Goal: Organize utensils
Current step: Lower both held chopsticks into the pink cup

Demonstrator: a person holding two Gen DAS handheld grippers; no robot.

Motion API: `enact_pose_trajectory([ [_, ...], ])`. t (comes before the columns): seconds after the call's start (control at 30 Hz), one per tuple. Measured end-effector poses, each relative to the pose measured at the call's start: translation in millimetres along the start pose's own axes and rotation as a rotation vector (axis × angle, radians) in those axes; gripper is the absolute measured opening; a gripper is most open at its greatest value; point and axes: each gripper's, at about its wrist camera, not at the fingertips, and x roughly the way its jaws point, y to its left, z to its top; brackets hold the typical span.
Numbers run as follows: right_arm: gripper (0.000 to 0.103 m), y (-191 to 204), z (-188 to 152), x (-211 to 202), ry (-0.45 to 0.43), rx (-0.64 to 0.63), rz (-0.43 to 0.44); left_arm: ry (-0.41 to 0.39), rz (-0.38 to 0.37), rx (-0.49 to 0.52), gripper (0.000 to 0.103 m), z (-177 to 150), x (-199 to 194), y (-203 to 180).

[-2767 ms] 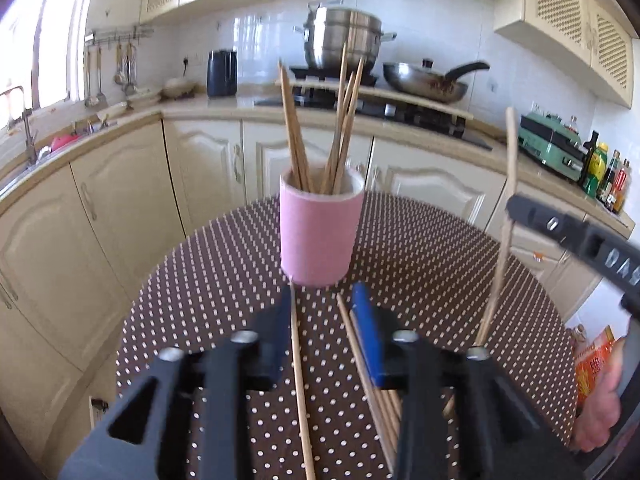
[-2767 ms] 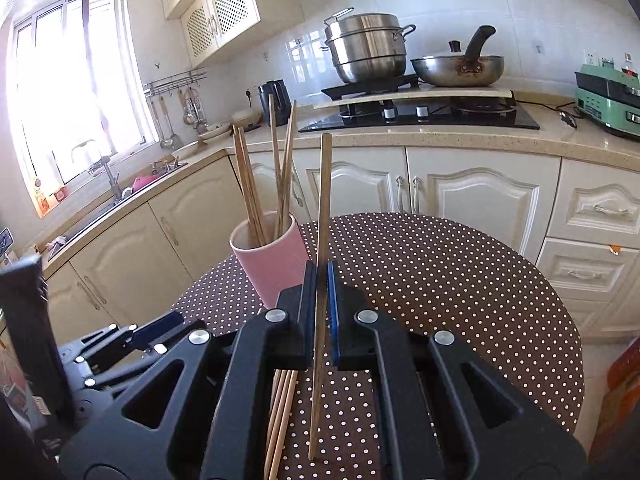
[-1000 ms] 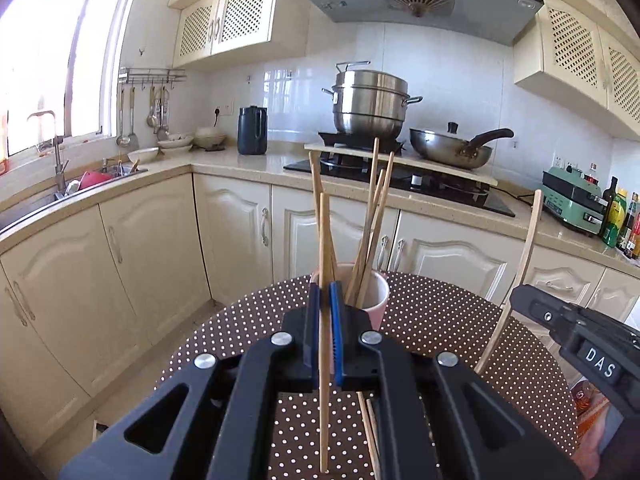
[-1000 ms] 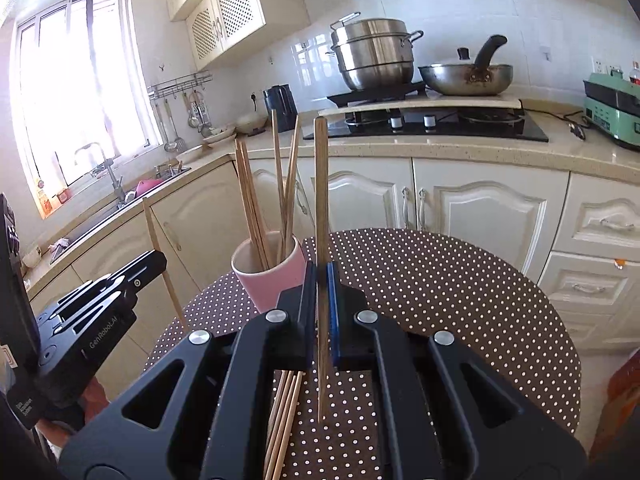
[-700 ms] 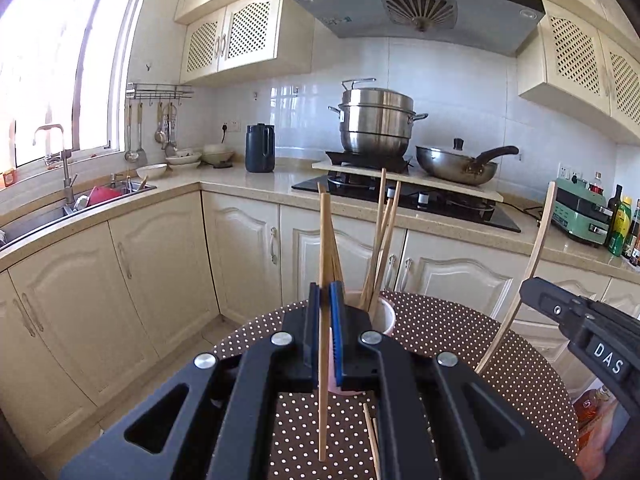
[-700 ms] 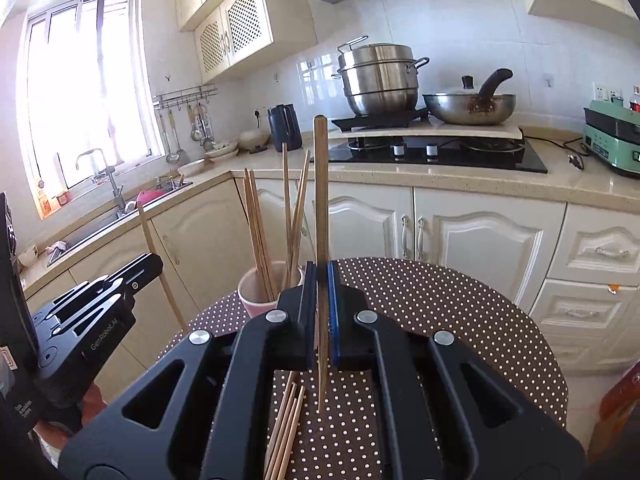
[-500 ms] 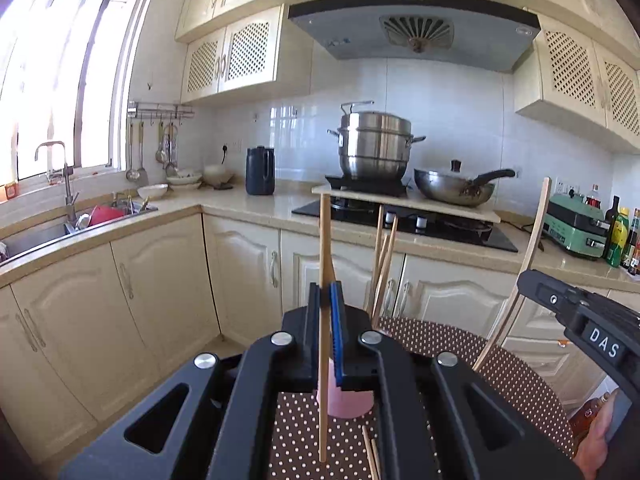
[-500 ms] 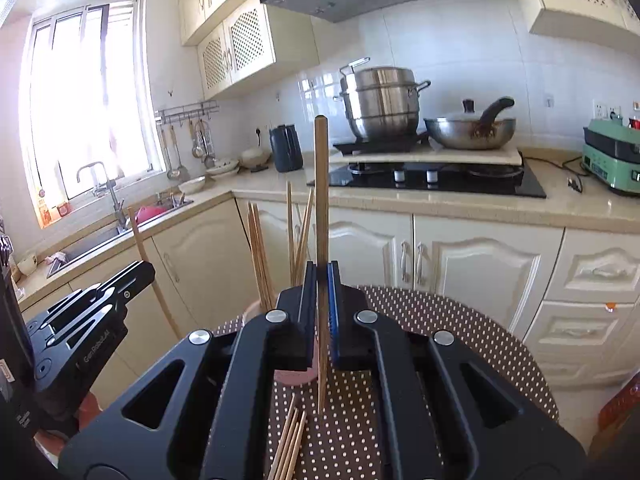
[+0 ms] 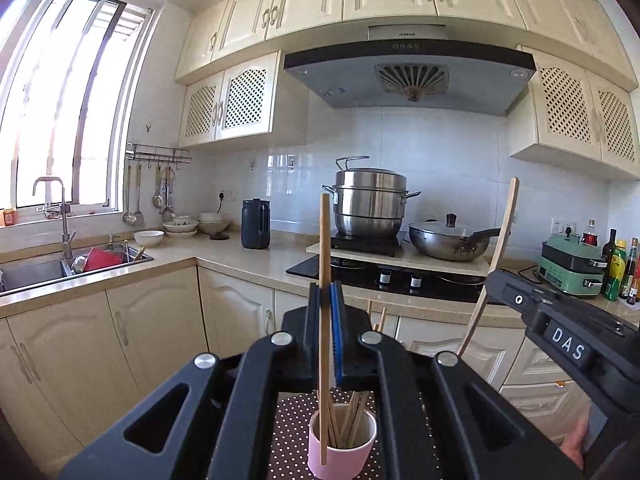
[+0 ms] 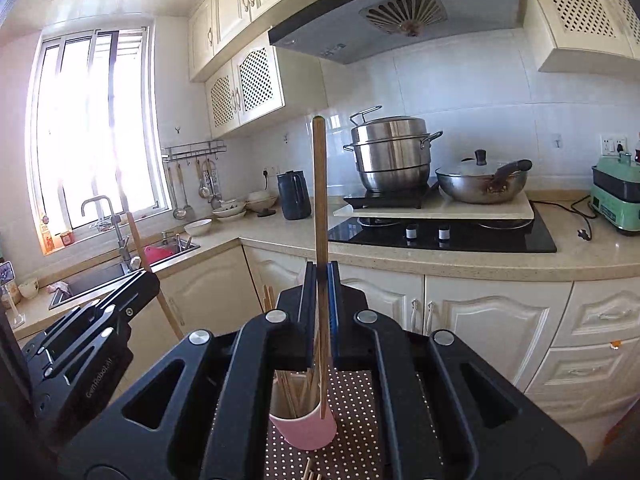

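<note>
The left gripper (image 9: 325,304) is squeezed tight on one wooden chopstick (image 9: 325,248). The stick stands straight up between the two black fingers. Its top pokes high above them, and its bottom tip hangs low, in front of the near side of the pink cup (image 9: 342,446).

The right gripper (image 10: 320,284) is also pinched tight on its own chopstick (image 10: 319,184). This stick stands straight up too, and its bottom tip hangs just above the rim of the same pink cup (image 10: 304,430), on its right side.

The pink cup stands on a table with a brown cloth with white dots (image 10: 356,440). More chopsticks (image 9: 354,414) already stand inside the cup, leaning on its sides. A few loose chopsticks (image 10: 310,470) lie on the dotted cloth near the cup, at the bottom of the right view.

Each gripper shows up in the other one's view. In the left view the right gripper (image 9: 490,280) is at the right side, with its stick leaning up. A bit of a hand (image 9: 576,444) shows under it. In the right view the left gripper (image 10: 150,276) is at the left side.

Behind is a kitchen. A big shiny steamer pot (image 9: 370,200) and a wok (image 9: 450,240) sit on the stove. A dark kettle (image 9: 255,224) stands on the counter, and there is a sink (image 9: 36,274) by the window.
</note>
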Motion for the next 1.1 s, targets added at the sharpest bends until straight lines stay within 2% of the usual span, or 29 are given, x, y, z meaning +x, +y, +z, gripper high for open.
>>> enact_pose_trajectory([
  [0.13, 0.006, 5, 0, 16, 0.007, -0.009, 0.014, 0.006, -0.007, -0.024, 0.006, 0, 15, -1],
  [0.3, 0.006, 5, -7, 37, 0.046, 0.011, 0.03, -0.042, 0.001, -0.042, 0.006, -7, 27, 1],
  [0.4, 0.006, 5, -13, 49, 0.074, 0.017, 0.032, -0.02, 0.018, -0.04, 0.006, -18, 37, 2],
  [0.63, 0.006, 6, -42, 75, 0.181, 0.008, 0.028, 0.063, 0.004, -0.068, 0.006, -47, 60, 16],
  [0.87, 0.006, 1, -77, 97, 0.322, 0.019, 0.04, 0.145, -0.011, -0.03, 0.006, -77, 77, 19],
  [1.0, 0.007, -4, -91, 101, 0.382, 0.027, 0.043, 0.171, 0.046, 0.017, 0.007, -95, 83, 19],
  [1.1, 0.008, -8, -98, 99, 0.414, 0.022, 0.036, 0.198, 0.036, 0.053, 0.009, -102, 81, 19],
])
